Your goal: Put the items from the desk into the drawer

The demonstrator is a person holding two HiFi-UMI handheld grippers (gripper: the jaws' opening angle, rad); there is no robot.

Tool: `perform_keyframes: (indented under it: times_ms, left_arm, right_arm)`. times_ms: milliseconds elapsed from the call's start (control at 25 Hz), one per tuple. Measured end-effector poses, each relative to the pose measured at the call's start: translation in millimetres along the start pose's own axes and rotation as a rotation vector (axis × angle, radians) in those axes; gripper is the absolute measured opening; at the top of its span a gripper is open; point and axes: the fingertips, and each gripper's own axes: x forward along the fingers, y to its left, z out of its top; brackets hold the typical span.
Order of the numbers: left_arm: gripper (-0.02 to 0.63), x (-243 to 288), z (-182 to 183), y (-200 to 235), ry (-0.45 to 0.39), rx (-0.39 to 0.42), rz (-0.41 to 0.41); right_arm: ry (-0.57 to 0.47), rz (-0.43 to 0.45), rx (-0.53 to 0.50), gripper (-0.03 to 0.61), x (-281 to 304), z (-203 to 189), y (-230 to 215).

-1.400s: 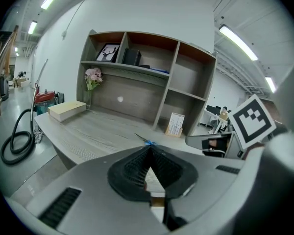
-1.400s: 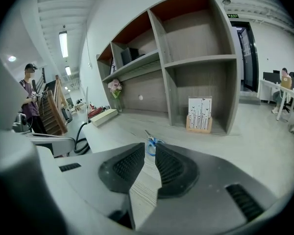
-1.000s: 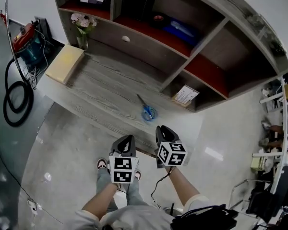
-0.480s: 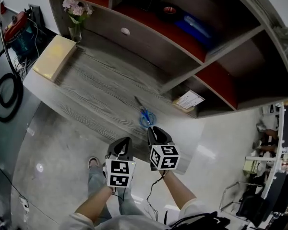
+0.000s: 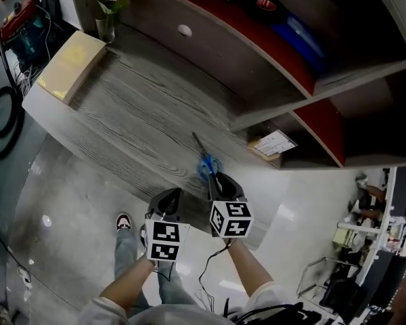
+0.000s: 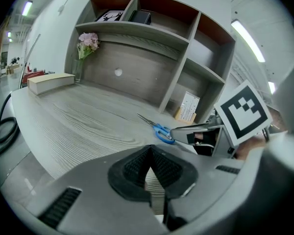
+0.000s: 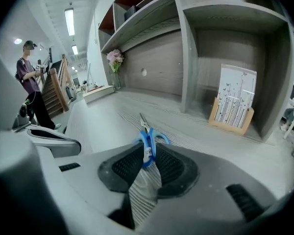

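1. The shelf unit [image 5: 284,97] stood along the back of the desk [image 5: 142,114].
2. We saw its drawer [image 5: 210,53] shut, with a pale knob [image 5: 183,30] on the front.
3. A tan box [image 5: 71,64] lay at the desk's far left end, with a vase of pink flowers [image 5: 107,5] just beside it.
4. Our right gripper [image 7: 146,154] reached over the near edge, its jaws narrowed onto the blue handle of the scissors [image 5: 204,158].
5. Our left gripper [image 6: 150,149] hung just beside it, off the desk edge, jaws together on nothing.
6. A card stand [image 5: 272,144] sat in the lower right cubby.
7. The scissors lay flat on the desk near its front edge, blades pointing toward the drawer.
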Motion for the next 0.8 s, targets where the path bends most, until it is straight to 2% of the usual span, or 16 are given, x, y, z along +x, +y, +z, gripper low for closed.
perform_keyframes:
  times_ms: [160,480,800]
  left_arm:
    - [-0.003,4,-3,5,0.008,-0.021,0.000]
    - [-0.003,8,1,12,0.012,-0.023,-0.007]
    - [-0.003,10,-2,15,0.021,-0.032,-0.009]
  right_arm:
    - [0.026,0.000,-0.042,0.071,8,-1,1]
    - [0.083,0.006,-0.062,0.072,21,-3,2]
    - [0.081,-0.010,-0.067,0.071,25,1,3]
